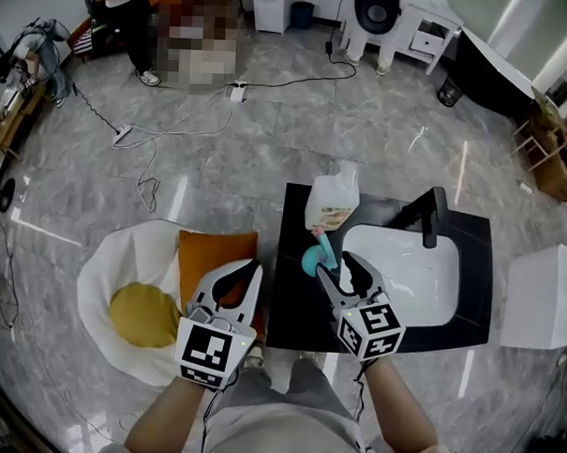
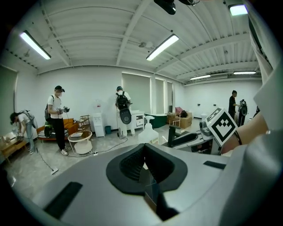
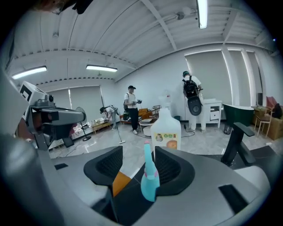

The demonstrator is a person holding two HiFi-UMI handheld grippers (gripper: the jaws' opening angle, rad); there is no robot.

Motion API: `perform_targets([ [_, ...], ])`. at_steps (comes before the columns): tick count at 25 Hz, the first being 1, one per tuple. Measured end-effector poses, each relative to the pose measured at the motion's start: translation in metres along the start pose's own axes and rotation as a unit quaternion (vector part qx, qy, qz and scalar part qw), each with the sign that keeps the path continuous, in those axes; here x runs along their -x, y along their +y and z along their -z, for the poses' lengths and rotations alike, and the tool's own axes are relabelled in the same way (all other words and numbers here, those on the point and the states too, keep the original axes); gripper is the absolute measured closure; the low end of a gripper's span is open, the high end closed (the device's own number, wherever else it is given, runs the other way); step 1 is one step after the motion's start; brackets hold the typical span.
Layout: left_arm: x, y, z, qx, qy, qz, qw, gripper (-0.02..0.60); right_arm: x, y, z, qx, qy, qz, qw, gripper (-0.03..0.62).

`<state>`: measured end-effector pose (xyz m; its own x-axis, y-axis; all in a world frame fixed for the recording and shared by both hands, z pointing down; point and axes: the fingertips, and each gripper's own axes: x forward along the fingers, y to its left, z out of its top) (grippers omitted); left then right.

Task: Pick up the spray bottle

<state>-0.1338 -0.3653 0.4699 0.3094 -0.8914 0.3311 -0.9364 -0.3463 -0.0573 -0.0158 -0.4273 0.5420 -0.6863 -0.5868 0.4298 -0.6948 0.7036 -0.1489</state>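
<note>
1. The spray bottle (image 1: 316, 257) stands up just left of the sink (image 1: 441, 275), near the white jug (image 1: 331, 202).
2. The right gripper (image 1: 343, 270) is wide open, and the bottle stands between its jaws.
3. The left gripper (image 1: 249, 271), farther left of the sink, is closed tight and holds nothing.
4. The bottle looks small, light and smooth. Its fat bottom part looks the best place to grab.

No readable text; only an illegibly small orange-and-green label (image 3: 166, 140) on the white jug (image 3: 166, 126).
</note>
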Motion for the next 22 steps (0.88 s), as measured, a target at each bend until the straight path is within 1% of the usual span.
perform_targets([
  [5,-0.021,-0.004,0.044,0.030,0.046,-0.036,0.9979,0.563,-0.026,-0.018,0.036,0.015,0.028,-0.014,0.999,0.340],
  [10,-0.036,-0.008,0.073,0.074,0.080,-0.065,0.9920,0.563,-0.047,-0.023,0.059,0.039,0.053,-0.051,0.997,0.335],
  [14,-0.042,-0.012,0.085,0.090,0.094,-0.080,0.9883,0.563,-0.059,-0.023,0.070,0.057,0.064,-0.068,0.994,0.335],
  [16,-0.044,-0.014,0.089,0.094,0.100,-0.084,0.9870,0.563,-0.062,-0.027,0.071,0.060,0.060,-0.065,0.994,0.335],
  [18,-0.044,-0.015,0.093,0.096,0.106,-0.088,0.9858,0.563,-0.065,-0.029,0.070,0.066,0.053,-0.064,0.994,0.348],
  [22,-0.042,-0.016,0.098,0.101,0.115,-0.089,0.9843,0.563,-0.070,-0.025,0.070,0.079,0.053,-0.077,0.992,0.362],
])
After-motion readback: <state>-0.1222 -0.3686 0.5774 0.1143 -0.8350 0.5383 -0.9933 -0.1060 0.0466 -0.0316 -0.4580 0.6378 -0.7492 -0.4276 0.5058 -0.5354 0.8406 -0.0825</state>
